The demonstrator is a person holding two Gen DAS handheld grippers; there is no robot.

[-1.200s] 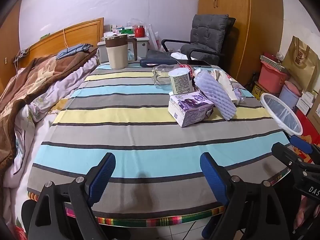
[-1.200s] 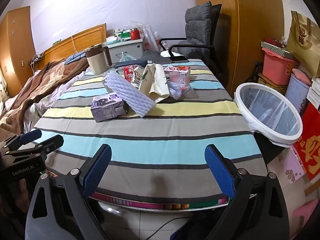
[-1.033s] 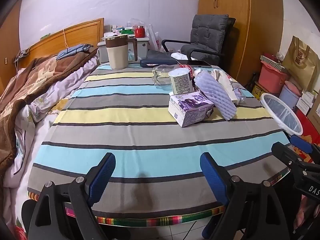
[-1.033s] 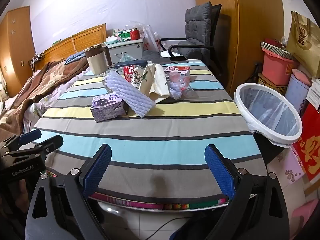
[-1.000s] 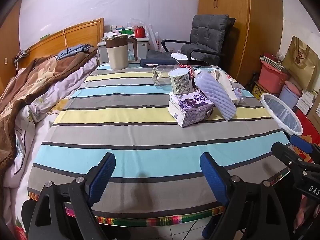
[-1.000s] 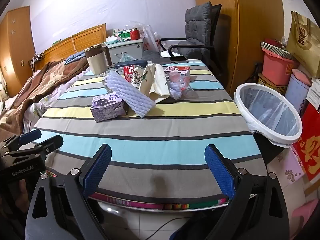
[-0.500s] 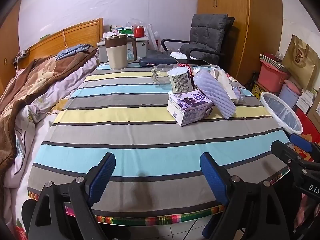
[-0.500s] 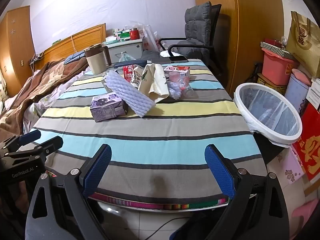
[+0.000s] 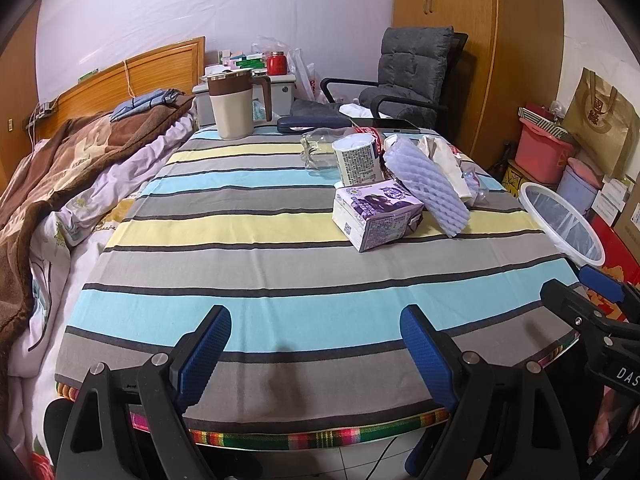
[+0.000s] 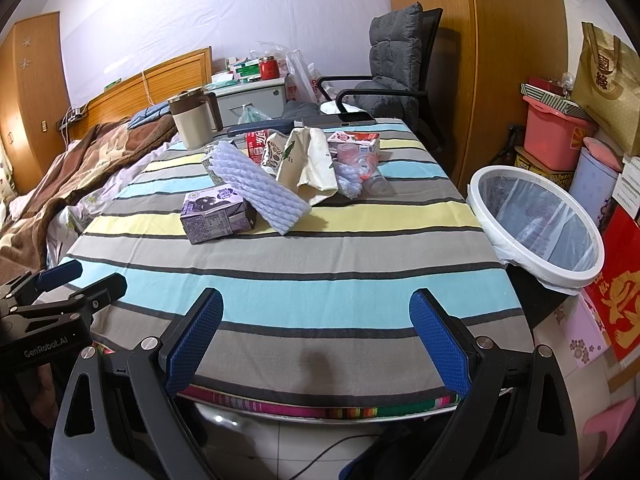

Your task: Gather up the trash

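Observation:
A pile of trash lies on the striped tablecloth: a purple carton, a lilac foam wrap, a paper cup, a clear bottle, a white paper bag and a red can. A white lined bin stands off the table's right edge. My left gripper hovers open over the near table edge. My right gripper is open too, holding nothing.
A beige lidded jug and a dark case stand at the table's far end. A bed with a brown blanket lies left; a grey chair, wardrobe and stacked boxes are right.
Both views have shifted only slightly; the trash, bin and open grippers stand as before.

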